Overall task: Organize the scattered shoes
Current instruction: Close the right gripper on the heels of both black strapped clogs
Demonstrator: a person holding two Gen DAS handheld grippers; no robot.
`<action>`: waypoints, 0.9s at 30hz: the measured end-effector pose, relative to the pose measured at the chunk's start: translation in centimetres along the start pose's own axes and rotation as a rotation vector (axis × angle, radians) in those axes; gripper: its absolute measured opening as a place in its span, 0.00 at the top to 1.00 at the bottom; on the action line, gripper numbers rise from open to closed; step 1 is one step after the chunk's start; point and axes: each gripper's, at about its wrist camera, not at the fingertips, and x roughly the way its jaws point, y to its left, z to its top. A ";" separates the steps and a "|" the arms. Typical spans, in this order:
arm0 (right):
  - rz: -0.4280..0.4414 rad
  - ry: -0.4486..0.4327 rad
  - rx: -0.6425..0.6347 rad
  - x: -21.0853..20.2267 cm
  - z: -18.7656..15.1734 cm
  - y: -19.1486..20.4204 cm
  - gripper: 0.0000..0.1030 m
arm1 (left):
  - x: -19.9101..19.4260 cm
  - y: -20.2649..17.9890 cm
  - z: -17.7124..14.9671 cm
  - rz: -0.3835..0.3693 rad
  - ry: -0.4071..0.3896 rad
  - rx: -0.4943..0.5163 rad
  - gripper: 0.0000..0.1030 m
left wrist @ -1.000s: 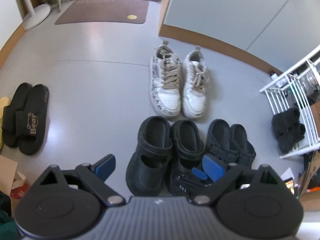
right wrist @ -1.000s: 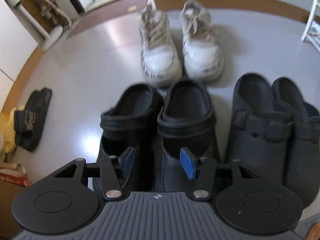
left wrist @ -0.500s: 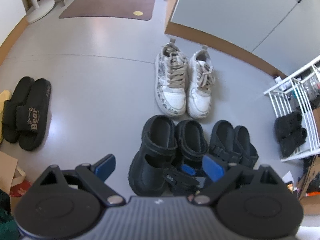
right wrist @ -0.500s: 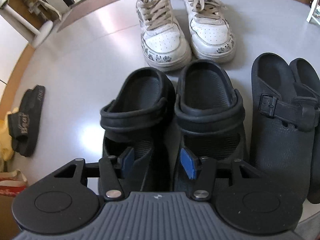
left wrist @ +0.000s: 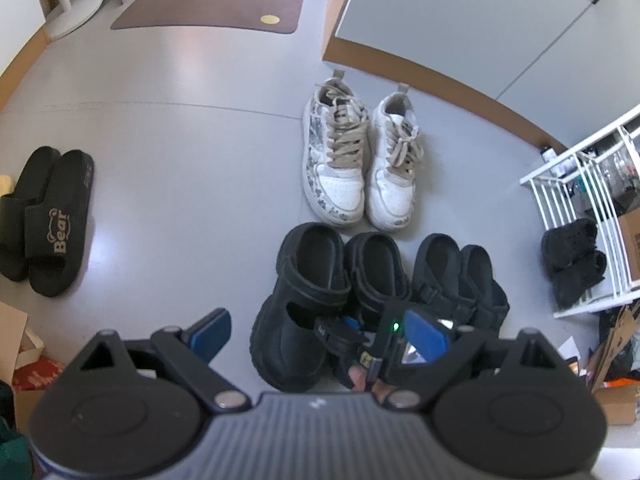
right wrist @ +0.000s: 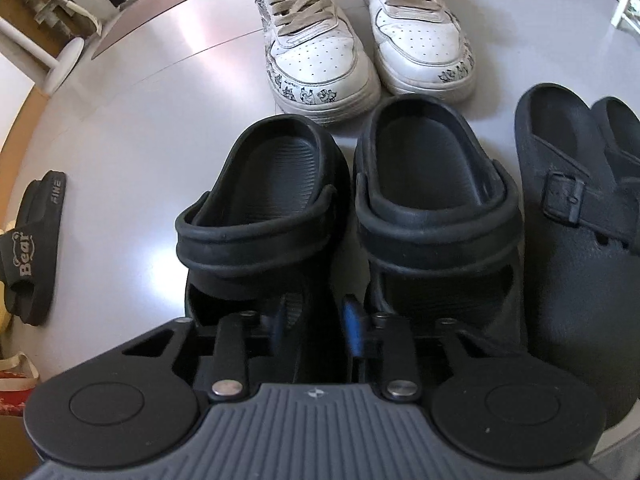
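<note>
The right gripper (right wrist: 316, 320) is working low over the 2 black clogs (right wrist: 348, 208), which are sitting side by side on the grey floor (left wrist: 168, 160) just behind the white sneakers (left wrist: 356, 160) and just left of the black buckle sandals (right wrist: 580, 220). Its blue pads are narrowing around the adjoining inner walls of the 2 clogs, but they are blurred, so I cannot tell whether they are pinching yet. The left gripper (left wrist: 320, 330) is hovering with its fingers spread wide, holding nothing. The clogs are looking like light, thick moulded foam: springy, matte and not slippery, so they are likely yielding under pressure. I judge the paired inner rims or the heel straps the surest hold.
</note>
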 end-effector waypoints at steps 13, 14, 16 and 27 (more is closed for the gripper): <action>0.040 -0.196 -0.108 -3.2 -1.8 0.4 0.90 | -0.8 -0.4 0.5 -0.011 -0.024 0.006 0.08; 0.039 -0.197 -0.114 -3.3 -1.8 0.4 0.91 | -0.8 -0.5 0.5 -0.013 -0.026 0.008 0.08; 0.037 -0.194 -0.117 -3.7 -1.8 0.3 0.91 | -1.0 -0.5 0.3 -0.016 -0.028 0.005 0.08; -0.047 -0.192 -0.111 -2.7 -1.8 1.5 0.73 | -1.1 -0.1 -0.1 -0.014 -0.025 0.005 0.08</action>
